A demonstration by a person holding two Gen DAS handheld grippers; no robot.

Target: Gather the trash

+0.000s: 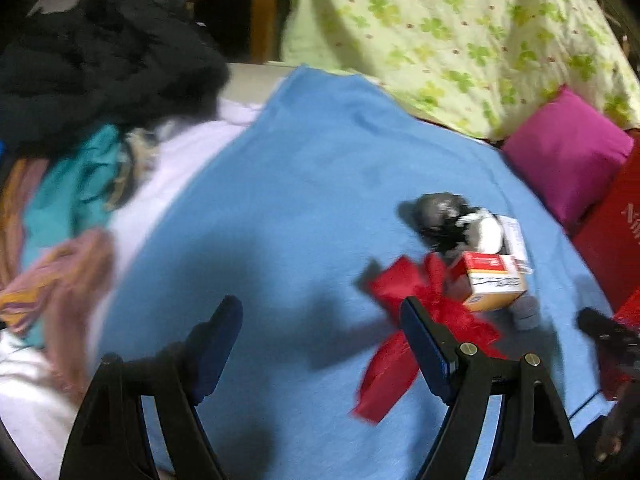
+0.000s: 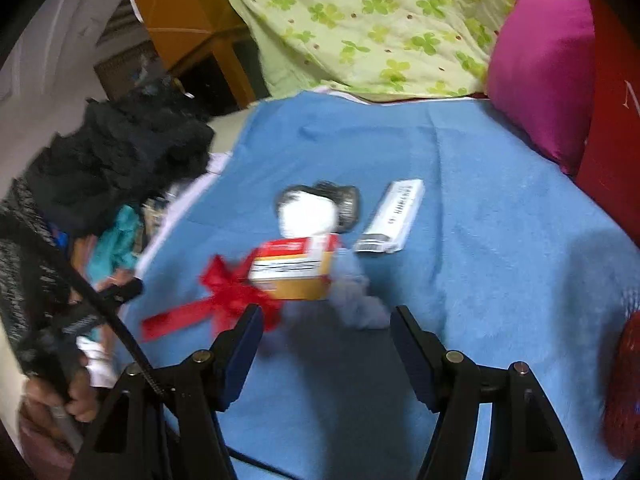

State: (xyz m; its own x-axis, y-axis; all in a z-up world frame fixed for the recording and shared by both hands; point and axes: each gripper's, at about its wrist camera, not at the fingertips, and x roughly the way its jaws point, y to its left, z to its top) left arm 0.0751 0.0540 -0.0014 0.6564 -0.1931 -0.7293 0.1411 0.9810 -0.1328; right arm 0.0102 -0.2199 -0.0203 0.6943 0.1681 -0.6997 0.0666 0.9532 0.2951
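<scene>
**Trash cluster on blue blanket; both tools empty**

Spread over the bed: light blue fleece blanket (image 2: pixel 460 216). Near its middle, a tight cluster of trash. Red ribbon bow with long tails (image 2: pixel 224 296) lying flat, touching the small orange-and-white cardboard box with a red top (image 2: pixel 294 268). Just behind the box, a crumpled white and black-grey wad (image 2: pixel 316 210), material unclear through blur. Beside the wad, a long flat white carton with dark print (image 2: pixel 394 216), apart from the bow. Against the box's near side, a pale grey fluffy lump (image 2: pixel 360 300).

Left tool (image 1: pixel 320 344): jaws standing wide apart, nothing between them, bare blanket beneath; right-hand finger overlapping the bow in the left wrist view, contact not determinable.

Right tool (image 2: pixel 326 344): jaws parted, nothing held, aimed at the box and grey lump, short of both.

Periphery: heap of dark and coloured clothing (image 1: pixel 92 92) at the left edge, green clover-print cloth (image 2: pixel 380 20) behind, magenta cushion (image 2: pixel 540 76), red board (image 2: pixel 616 92) at right.
</scene>
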